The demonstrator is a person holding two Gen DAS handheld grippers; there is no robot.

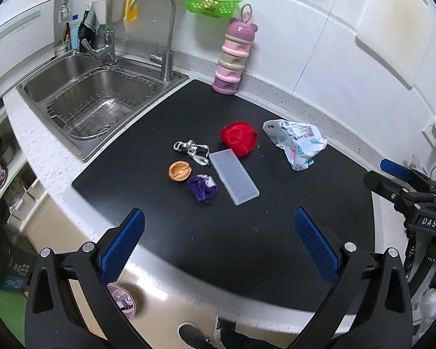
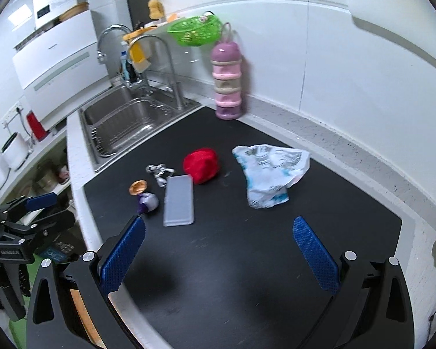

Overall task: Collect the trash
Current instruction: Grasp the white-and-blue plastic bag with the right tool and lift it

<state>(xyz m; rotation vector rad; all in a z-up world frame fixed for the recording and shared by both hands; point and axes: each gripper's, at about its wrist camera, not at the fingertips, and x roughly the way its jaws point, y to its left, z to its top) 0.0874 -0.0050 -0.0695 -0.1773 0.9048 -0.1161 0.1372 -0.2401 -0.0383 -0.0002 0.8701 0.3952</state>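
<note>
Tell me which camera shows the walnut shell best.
The left wrist view: the walnut shell lies open side up, its ridged inside plain. In the right wrist view it is smaller, edge-on, beside the purple wrapper.

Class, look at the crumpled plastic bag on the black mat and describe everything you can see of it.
The plastic bag is thin, whitish film printed with blue-green and grey patterns. It lies crumpled and flattened on the black mat, right of the red cloth bundle, apart from it. A handle hole shows at its upper left corner. Neither claw touches it; what it holds, if anything, cannot be seen.
</note>
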